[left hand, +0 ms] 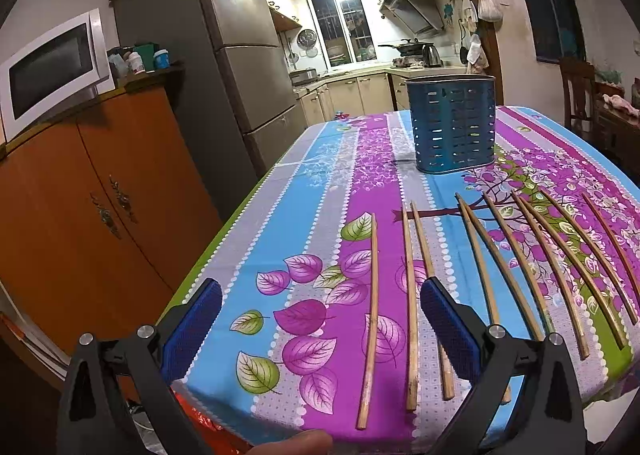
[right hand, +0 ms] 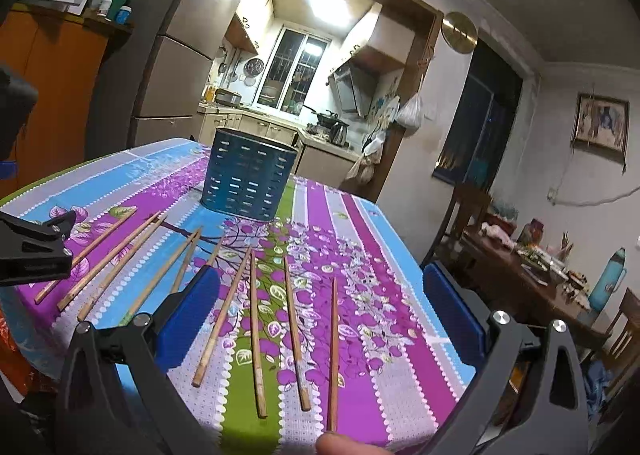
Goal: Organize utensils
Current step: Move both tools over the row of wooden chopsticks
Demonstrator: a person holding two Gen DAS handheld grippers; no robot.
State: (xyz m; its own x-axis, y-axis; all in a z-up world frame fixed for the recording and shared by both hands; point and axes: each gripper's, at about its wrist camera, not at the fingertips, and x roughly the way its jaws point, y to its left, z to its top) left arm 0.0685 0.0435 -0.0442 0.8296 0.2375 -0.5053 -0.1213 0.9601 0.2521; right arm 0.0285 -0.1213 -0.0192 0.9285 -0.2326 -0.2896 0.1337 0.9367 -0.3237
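Left wrist view shows my left claw [left hand: 320, 319] spread wide over the near edge of the tabletop [left hand: 308, 191], its blue pads [left hand: 444, 319] holding nothing. Wooden chopsticks [left hand: 370, 319] lie in a loose row on the flowered tablecloth, their lengths running from near to far. The leftmost one lies between the two pads, and the next pair just beside the right pad, partly hidden behind it. Farther back, a little right of centre, the blue slotted utensil holder [left hand: 452, 127] stands upright, well apart from the sticks. On the left I see an orange cabinet [left hand: 92, 207] with a microwave [left hand: 48, 71] on top and a tall grey fridge [left hand: 224, 51] behind it. From the right wrist view, my right claw [right hand: 316, 315] is likewise wide and grips nothing, hanging over the near right part of the tabletop [right hand: 380, 255]. Four chopsticks [right hand: 256, 335] lie between its pads, and more fan out to the left. The utensil holder [right hand: 248, 175] stands at the far side. The left claw [right hand: 36, 243] shows at the left edge.
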